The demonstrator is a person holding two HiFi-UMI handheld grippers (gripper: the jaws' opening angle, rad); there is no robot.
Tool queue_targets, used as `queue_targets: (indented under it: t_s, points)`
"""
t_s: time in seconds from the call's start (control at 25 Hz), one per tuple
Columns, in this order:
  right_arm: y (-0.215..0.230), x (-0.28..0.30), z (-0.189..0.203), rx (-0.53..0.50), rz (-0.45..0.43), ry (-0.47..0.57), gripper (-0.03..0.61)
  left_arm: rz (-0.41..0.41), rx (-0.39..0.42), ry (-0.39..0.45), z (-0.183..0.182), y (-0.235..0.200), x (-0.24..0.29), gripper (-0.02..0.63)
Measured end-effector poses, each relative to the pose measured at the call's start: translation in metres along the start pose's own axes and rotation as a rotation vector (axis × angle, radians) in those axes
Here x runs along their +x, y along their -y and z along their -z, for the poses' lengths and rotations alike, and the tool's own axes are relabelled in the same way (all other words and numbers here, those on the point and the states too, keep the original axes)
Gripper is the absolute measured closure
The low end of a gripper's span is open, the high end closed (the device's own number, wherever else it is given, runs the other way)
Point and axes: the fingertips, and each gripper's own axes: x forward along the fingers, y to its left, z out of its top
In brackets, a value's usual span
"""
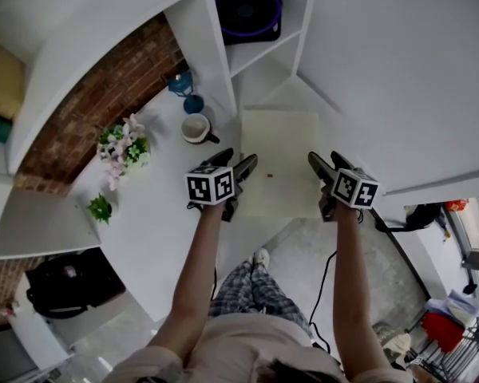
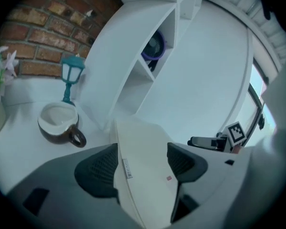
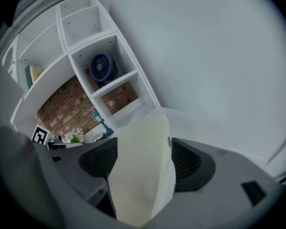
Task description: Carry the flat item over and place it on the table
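The flat item (image 1: 279,162) is a cream, board-like slab lying level over the white table (image 1: 156,222), close to its front edge. My left gripper (image 1: 243,168) is at its left side and my right gripper (image 1: 315,164) at its right side. In the left gripper view the slab (image 2: 145,173) fills the gap of the left gripper (image 2: 143,159), both dark pads against it. In the right gripper view the slab (image 3: 143,175) likewise fills the right gripper (image 3: 145,159) from pad to pad. Whether its underside rests on the table is hidden.
A brown and white mug (image 1: 196,128) and a teal lantern (image 1: 182,82) stand just left of the slab, with flowers (image 1: 124,146) and a small plant (image 1: 100,208) further left. A white shelf unit behind holds a purple fan (image 1: 251,10). A black bag (image 1: 64,282) sits on the floor.
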Motion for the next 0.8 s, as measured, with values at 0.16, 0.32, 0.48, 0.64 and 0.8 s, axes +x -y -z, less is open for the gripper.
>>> queue_targets:
  t_s: [0.16, 0.32, 0.48, 0.64, 0.8]
  points:
    - [-0.023, -0.036, -0.026, -0.12, -0.011, 0.138, 0.28, 0.012, 0.093, 0.11, -0.031, 0.017, -0.032, 0.294]
    - [-0.05, -0.075, -0.047, -0.251, -0.01, 0.266, 0.355, 0.018, 0.142, 0.21, -0.052, 0.034, -0.065, 0.397]
    - [-0.069, -0.111, -0.059, -0.307, -0.001, 0.374, 0.433, 0.016, 0.195, 0.305, -0.064, 0.05, -0.097, 0.473]
    - [-0.08, -0.144, -0.063, -0.335, 0.025, 0.457, 0.496, 0.021, 0.274, 0.383, -0.071, 0.069, -0.126, 0.541]
    - [-0.087, -0.168, -0.065, -0.336, 0.042, 0.517, 0.525, 0.046, 0.31, 0.438, -0.074, 0.085, -0.147, 0.568]
